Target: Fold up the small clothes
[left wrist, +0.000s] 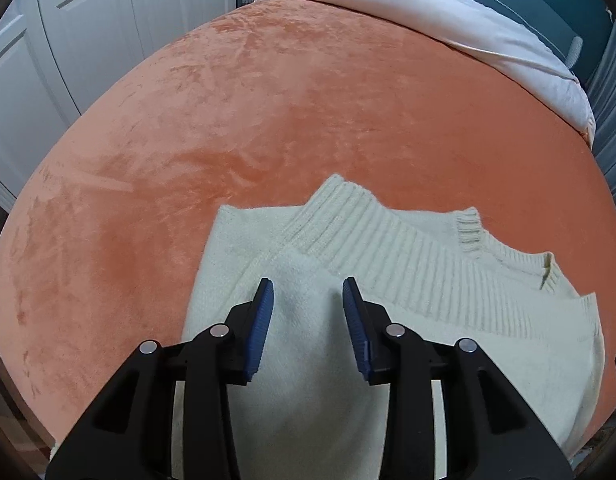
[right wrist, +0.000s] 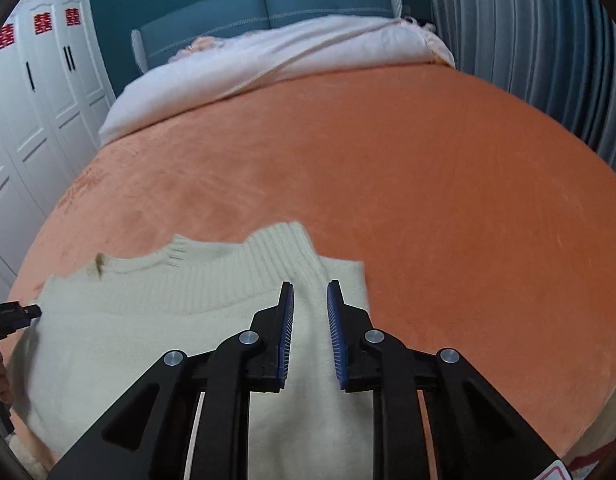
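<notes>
An orange blanket (right wrist: 387, 160) covers the bed, a white duvet (right wrist: 268, 56) bunched by the blue headboard (right wrist: 268, 4).

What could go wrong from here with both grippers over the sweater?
1. The cream sweater is thick ribbed knit already folded over itself; the open left gripper may pinch several layers, or only the top one, and drag the fold askew.
2. The right gripper sits near the sweater's right edge; closing there could grab the orange blanket too.
3. The sweater lies close to the bed's near edge, so a pull toward the person may slide it off.
</notes>
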A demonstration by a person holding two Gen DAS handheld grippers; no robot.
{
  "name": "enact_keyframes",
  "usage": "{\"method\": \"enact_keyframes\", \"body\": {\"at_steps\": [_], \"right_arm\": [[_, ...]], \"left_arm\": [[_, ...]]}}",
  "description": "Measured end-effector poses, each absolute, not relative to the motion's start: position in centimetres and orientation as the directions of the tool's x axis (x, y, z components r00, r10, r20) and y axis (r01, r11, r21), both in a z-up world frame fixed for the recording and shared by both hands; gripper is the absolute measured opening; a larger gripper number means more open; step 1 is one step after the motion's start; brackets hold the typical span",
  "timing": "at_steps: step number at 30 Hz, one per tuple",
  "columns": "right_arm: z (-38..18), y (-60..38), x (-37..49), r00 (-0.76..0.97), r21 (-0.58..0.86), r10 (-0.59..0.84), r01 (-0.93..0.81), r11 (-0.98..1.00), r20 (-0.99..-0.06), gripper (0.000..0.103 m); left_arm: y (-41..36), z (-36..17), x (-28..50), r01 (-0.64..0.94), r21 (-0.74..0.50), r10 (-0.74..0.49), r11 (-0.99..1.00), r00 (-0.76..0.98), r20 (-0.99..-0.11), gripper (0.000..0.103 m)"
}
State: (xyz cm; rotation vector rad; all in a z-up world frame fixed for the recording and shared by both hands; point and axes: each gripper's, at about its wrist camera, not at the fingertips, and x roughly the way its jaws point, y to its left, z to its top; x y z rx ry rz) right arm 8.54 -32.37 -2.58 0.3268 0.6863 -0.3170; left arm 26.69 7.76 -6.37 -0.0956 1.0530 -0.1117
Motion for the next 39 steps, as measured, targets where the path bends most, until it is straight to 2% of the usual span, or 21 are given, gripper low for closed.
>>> {"method": "enact_keyframes", "body": {"at_steps": [3,7,13,18,24,27,29,31,32,33,35,37,39], "right_arm": [[-1.2,-28.1,7.2,0.774,0.209,-0.072,0.258,0.943,-0.629,0.021],[-2.8,-22.3,7.1,0.740,0.277,0.105,0.113,0.954,-0.665,0.021],[-4.7,-16.0,7.9,0.682,0.268,0.206,-0.016,0.963,-0.701,0.021],[-5.9,-17.5,5.8,0.666,0.242,0.148,0.050,0.969,-0.731,0.016],[-8.0,-25.1,2.3,0.639,0.224,0.005,0.263,0.939,-0.769,0.015],[-8.5,-28.9,0.5,0.638,0.269,-0.015,0.346,0.899,-0.770,0.005],[-8.3,-30.4,-0.5,0.648,0.304,-0.014,0.377,0.875,-0.761,0.003],[-7.6,-30.9,-1.0,0.660,0.306,-0.032,0.390,0.869,-0.751,0.005],[-7.3,-30.9,-1.1,0.662,0.295,-0.048,0.396,0.870,-0.748,0.012],[-7.1,-30.9,-1.1,0.656,0.270,-0.078,0.412,0.870,-0.751,0.031],[-6.9,-31.0,-1.2,0.662,0.240,-0.120,0.426,0.872,-0.740,0.044],[-7.2,-31.4,-0.9,0.656,0.247,-0.119,0.438,0.864,-0.745,0.045],[-8.0,-31.9,-0.6,0.648,0.275,-0.095,0.446,0.852,-0.756,0.052]], "left_arm": [[6.6,-5.1,23.9,0.072,-0.140,-0.157,0.988,0.505,-0.849,0.042],[4.6,-5.1,19.9,0.108,-0.143,-0.178,0.984,0.484,-0.857,0.045],[3.6,-6.8,16.2,0.125,-0.121,-0.165,0.985,0.436,-0.885,0.047],[4.4,-7.0,15.4,0.117,-0.105,-0.146,0.988,0.435,-0.888,0.047],[4.9,-7.1,15.1,0.109,-0.107,-0.144,0.988,0.434,-0.889,0.047],[5.3,-7.1,14.8,0.098,-0.106,-0.138,0.990,0.434,-0.890,0.051],[6.2,-6.8,14.4,0.073,-0.138,-0.156,0.988,0.443,-0.883,0.051],[7.8,-6.4,14.1,0.033,-0.173,-0.169,0.984,0.461,-0.871,0.051],[8.9,-6.3,14.0,0.004,-0.194,-0.172,0.981,0.473,-0.864,0.051],[10.1,-6.1,13.9,-0.029,-0.213,-0.173,0.977,0.482,-0.859,0.051],[12.3,-6.0,13.8,-0.085,-0.251,-0.178,0.964,0.491,-0.853,0.051],[14.1,-6.2,14.0,-0.127,-0.267,-0.174,0.955,0.489,-0.855,0.051],[15.2,-6.8,14.3,-0.151,-0.282,-0.179,0.947,0.479,-0.859,0.051]]}}
